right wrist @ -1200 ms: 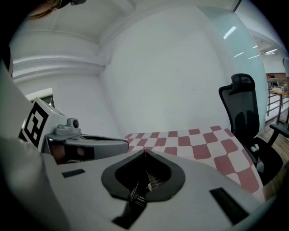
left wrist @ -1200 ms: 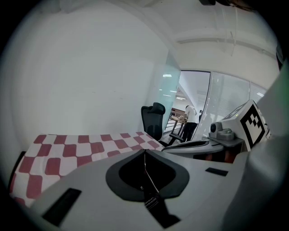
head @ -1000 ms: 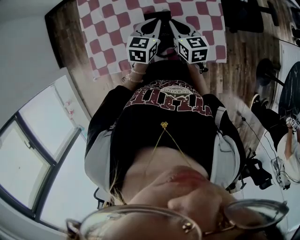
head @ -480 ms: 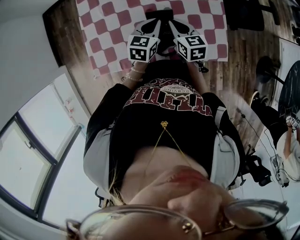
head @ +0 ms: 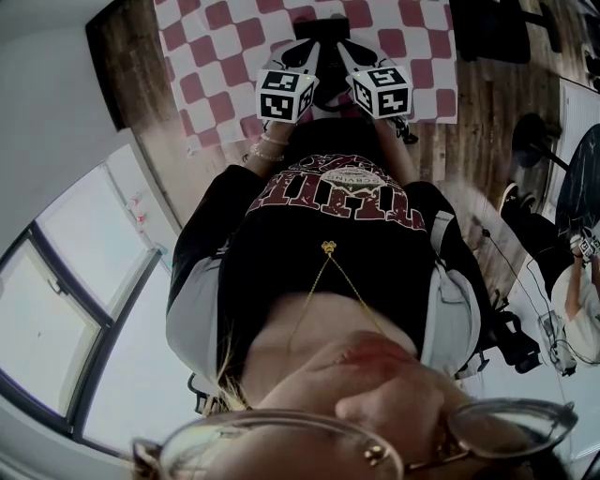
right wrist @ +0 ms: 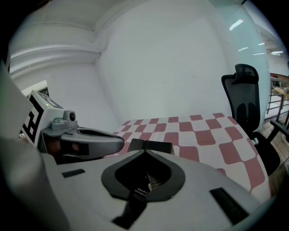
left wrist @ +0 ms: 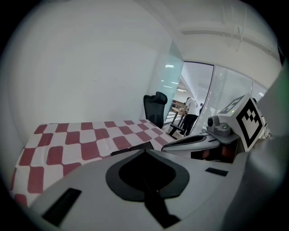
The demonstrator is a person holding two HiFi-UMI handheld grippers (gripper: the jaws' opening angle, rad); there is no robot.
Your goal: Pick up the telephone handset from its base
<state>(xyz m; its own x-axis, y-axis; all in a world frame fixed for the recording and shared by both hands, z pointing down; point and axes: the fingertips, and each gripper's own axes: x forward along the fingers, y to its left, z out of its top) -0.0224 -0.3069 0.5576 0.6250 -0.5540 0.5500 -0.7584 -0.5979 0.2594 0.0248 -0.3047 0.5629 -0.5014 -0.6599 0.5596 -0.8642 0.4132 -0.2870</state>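
The telephone is a black block on the red-and-white checked cloth, mostly hidden behind the grippers in the head view. My left gripper and right gripper hang side by side just short of it, each jaw pair closed to a point with nothing between. In the left gripper view the shut tips point at the telephone's dark edge. From the right gripper view the shut tips sit just before the telephone's black top. I cannot make out the handset apart from the base.
The cloth covers a wooden table against a white wall. A black office chair stands past the table's right end. A person stands far off by the glass. Each gripper shows in the other's view.
Both grippers have edged a little further over the cloth toward the telephone and dipped slightly. Their jaws stay closed throughout.
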